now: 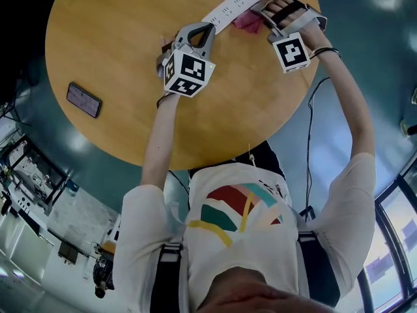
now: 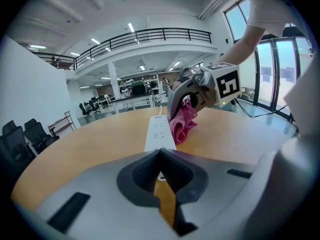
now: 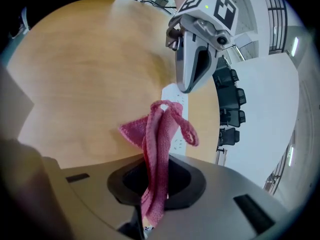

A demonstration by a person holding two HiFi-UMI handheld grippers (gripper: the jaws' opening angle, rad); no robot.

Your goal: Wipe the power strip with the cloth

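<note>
A white power strip lies at the far side of the round wooden table, its cord running off the far edge. My right gripper is shut on a pink knitted cloth, which hangs bunched against the strip's right side. In the right gripper view the cloth dangles from the jaws above the strip. My left gripper is shut with nothing in it, its tips at the strip's near end. The left gripper view shows the strip, the cloth and the right gripper ahead.
A dark phone lies near the table's left edge. A black cable hangs beside the table on the right. The person stands at the near edge, both arms stretched over the table.
</note>
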